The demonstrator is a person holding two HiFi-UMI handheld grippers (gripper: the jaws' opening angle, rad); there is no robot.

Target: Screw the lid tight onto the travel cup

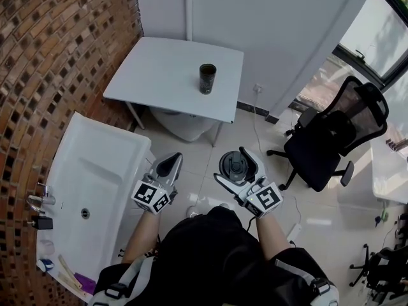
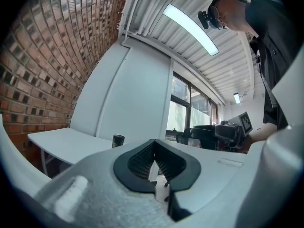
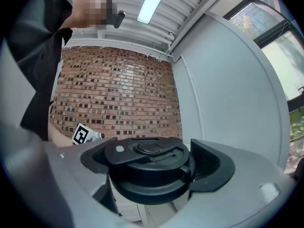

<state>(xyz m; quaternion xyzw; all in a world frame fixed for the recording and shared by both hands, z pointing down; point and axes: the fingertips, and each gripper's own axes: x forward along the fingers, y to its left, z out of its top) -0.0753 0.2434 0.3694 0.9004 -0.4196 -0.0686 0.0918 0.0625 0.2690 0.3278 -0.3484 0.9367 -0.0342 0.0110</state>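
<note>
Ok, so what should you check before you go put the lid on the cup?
1. Does the right tool grip the lid: ok, jaws closed on its sides.
2. Is the lid top side up: ok.
3. Is the cup upright on the table: ok.
4. Is the left tool open to steady the cup: not ok, shut and empty.
5. Are both tools at the cup: not ok, they are over the floor, short of the table.
6. Is the cup's rim clean: cannot tell, too small.
</note>
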